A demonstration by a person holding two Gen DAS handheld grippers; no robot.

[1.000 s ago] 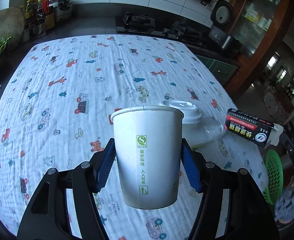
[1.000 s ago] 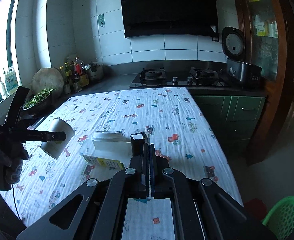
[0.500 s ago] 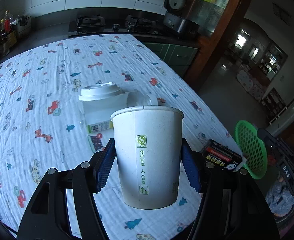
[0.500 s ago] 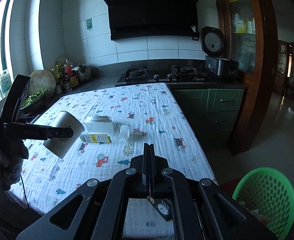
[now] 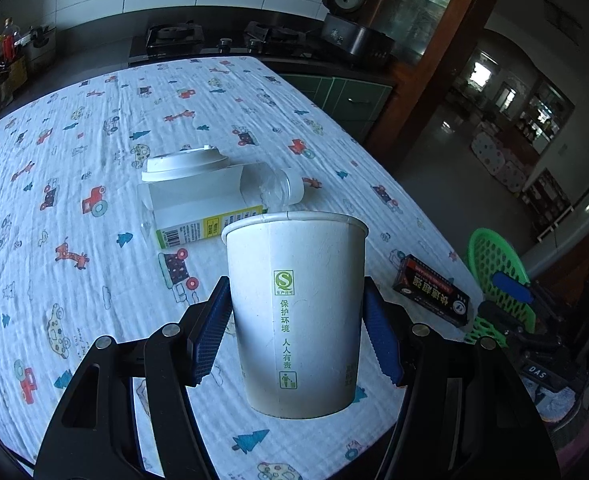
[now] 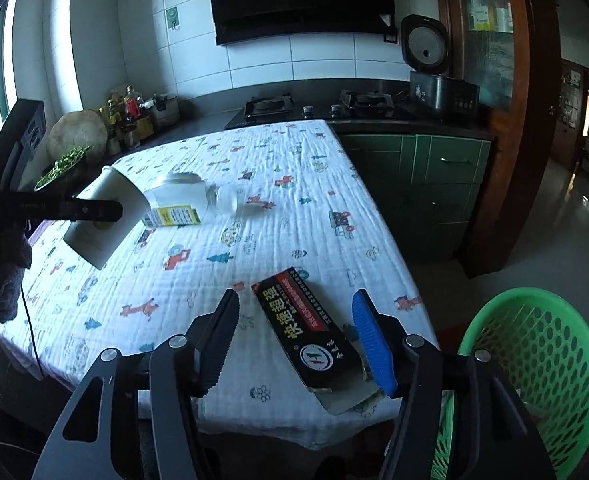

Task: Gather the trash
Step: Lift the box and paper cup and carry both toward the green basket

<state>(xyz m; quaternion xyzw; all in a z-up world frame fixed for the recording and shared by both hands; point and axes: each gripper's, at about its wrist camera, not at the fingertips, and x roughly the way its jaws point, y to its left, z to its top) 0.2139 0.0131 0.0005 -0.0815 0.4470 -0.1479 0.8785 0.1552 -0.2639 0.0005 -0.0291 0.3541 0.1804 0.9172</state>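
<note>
My left gripper [image 5: 296, 332] is shut on a white paper cup [image 5: 296, 304] with green print, held above the table; it also shows in the right wrist view [image 6: 102, 220]. My right gripper [image 6: 296, 340] is open, and the black box [image 6: 310, 328] with red and white print lies on the tablecloth between its fingers; the box also shows in the left wrist view [image 5: 430, 296]. A clear plastic bottle [image 5: 214, 208] with a yellow-green label lies on its side mid-table, with a white lid [image 5: 184, 162] resting on it. A green mesh basket [image 6: 534, 372] stands on the floor past the table's right edge.
The table has a white cloth [image 5: 94, 140] with cartoon prints. Behind it are a gas stove [image 6: 322, 106], a rice cooker [image 6: 434, 68] and green cabinets [image 6: 426, 184]. Bottles and a bowl of greens [image 6: 62, 164] stand on the left counter.
My right gripper has opened and the black box now lies on the cloth near the table's edge. My left gripper has swung right with the cup, bringing the box and basket into view.
</note>
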